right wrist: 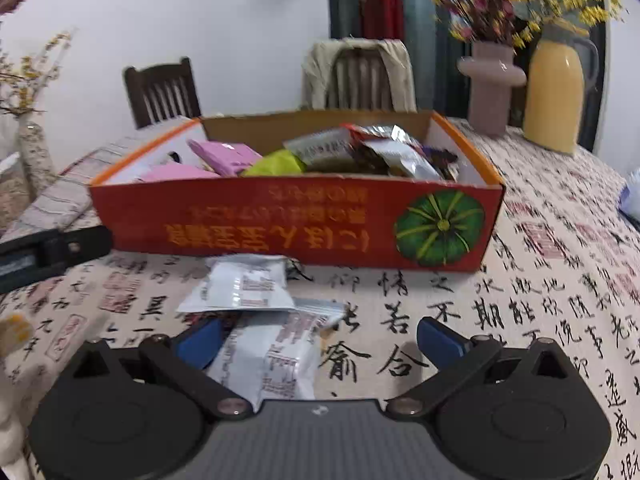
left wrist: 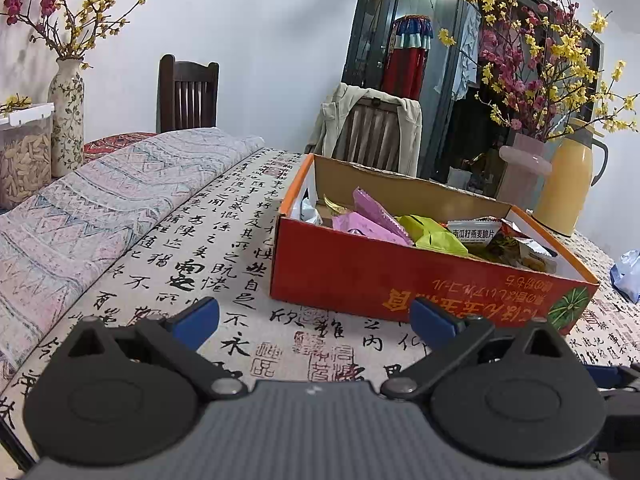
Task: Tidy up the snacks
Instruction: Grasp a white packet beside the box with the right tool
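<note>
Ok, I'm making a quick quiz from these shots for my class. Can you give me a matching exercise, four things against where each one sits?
Things:
1. white snack packets
2. pink packets
3. yellow flask
4. right tool

Places:
A. inside the red box
B. beyond the box, beside a pink vase
C. on the tablecloth, in front of the box
D. open above the nearer white packet

Pairs: 1-C, 2-A, 3-B, 4-D
</note>
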`<action>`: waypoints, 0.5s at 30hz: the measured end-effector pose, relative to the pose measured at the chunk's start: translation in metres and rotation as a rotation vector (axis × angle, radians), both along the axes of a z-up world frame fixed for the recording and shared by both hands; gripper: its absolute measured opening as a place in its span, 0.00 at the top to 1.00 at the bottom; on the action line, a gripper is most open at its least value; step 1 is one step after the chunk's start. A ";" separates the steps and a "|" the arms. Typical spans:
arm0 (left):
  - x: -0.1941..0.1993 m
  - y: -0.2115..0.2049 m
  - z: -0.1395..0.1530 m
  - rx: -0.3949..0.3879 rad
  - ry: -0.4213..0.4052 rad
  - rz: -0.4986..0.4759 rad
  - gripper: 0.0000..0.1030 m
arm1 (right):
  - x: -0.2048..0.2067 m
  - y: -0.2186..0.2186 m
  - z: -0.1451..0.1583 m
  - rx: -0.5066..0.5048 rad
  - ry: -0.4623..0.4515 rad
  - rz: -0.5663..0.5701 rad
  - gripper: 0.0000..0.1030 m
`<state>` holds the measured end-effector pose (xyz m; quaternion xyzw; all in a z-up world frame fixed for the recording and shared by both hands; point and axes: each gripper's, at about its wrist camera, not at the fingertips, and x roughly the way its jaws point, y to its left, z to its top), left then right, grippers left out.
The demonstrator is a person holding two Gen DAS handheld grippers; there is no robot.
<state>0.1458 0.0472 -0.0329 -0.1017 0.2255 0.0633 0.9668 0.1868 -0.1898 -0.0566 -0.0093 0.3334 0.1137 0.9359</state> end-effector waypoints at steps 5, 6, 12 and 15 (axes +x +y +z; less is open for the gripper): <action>-0.001 0.000 0.000 -0.004 -0.002 0.000 0.00 | 0.002 0.005 -0.003 -0.053 0.032 -0.009 0.00; -0.001 0.000 0.000 -0.004 -0.001 0.001 0.00 | 0.002 0.004 -0.003 -0.059 0.033 -0.012 0.00; -0.001 0.000 0.000 -0.007 -0.003 0.003 0.00 | 0.004 0.002 -0.001 -0.062 0.050 0.007 0.00; -0.001 0.000 0.000 -0.007 -0.004 0.003 0.00 | 0.003 0.000 0.000 -0.056 0.046 0.017 0.07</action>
